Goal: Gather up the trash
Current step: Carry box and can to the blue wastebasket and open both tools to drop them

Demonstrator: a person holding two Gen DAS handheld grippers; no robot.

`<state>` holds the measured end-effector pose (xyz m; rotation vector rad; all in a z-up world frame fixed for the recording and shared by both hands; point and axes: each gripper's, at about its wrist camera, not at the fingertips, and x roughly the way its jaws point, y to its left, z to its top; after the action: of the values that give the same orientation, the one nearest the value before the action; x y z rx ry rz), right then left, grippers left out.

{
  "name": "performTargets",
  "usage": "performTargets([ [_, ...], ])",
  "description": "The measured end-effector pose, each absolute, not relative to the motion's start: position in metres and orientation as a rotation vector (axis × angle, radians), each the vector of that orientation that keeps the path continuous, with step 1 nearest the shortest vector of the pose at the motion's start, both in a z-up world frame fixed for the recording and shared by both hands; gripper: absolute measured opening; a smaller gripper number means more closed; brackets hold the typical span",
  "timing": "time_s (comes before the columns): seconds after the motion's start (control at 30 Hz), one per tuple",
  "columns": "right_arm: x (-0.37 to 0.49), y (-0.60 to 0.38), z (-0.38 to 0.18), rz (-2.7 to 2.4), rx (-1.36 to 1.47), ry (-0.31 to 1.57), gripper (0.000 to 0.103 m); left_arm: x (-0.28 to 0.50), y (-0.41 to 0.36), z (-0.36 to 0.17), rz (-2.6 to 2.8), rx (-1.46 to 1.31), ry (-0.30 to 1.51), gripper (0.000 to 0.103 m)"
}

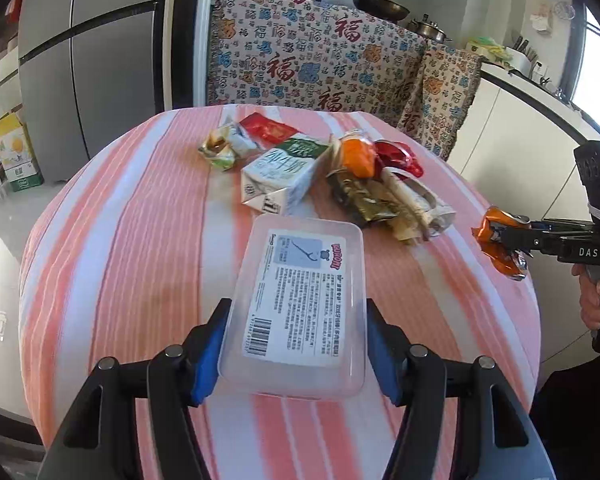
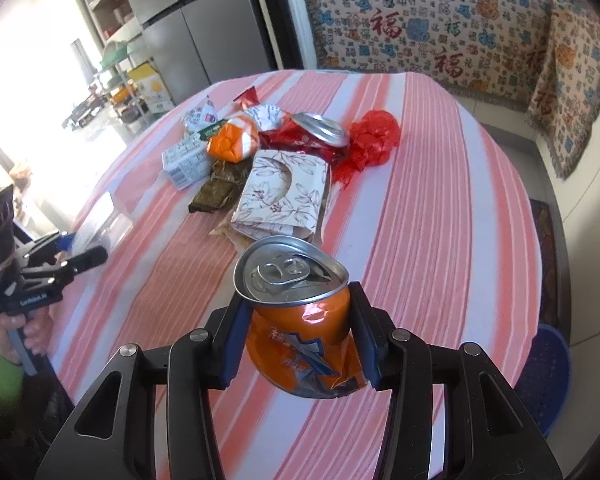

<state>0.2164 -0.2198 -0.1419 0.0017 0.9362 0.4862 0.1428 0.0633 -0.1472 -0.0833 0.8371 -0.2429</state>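
Lower centre of the left wrist view, the left gripper (image 1: pixel 294 346) clamps a clear plastic box (image 1: pixel 300 304) with a barcode label; right edge, the right gripper (image 1: pixel 518 242) – marked "DAS" – pinches a crushed orange can (image 1: pixel 496 240) above the striped tablecloth (image 1: pixel 140 240).

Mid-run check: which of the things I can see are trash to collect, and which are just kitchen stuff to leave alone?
Trash:
- plastic tray, in the left gripper
- crushed orange can, in the right gripper
- milk carton
- flattened tissue box
- red plastic bag
- second crushed can

Leave alone:
- fridge
- pans
- patterned cloth
- striped tablecloth
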Motion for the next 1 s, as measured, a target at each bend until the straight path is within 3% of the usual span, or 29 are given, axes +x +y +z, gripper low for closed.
performTargets([
  [0.33, 0.205, -0.324, -0.126, 0.285, 0.099, 0.858, 0.049, 0.155, -0.046, -0.125, -0.404, -0.033, 0.844, 0.064],
  [0.6, 0.202, -0.449, -0.148, -0.029, 0.140, 0.930, 0.049, 0.177, -0.188, -0.118, -0.617, 0.045, 0.858, 0.064],
  [1.0, 0.213, -0.556, -0.193, -0.219, 0.215, 0.991, 0.049, 0.224, -0.374, -0.165, -0.789, 0.117, 0.954, 0.064],
])
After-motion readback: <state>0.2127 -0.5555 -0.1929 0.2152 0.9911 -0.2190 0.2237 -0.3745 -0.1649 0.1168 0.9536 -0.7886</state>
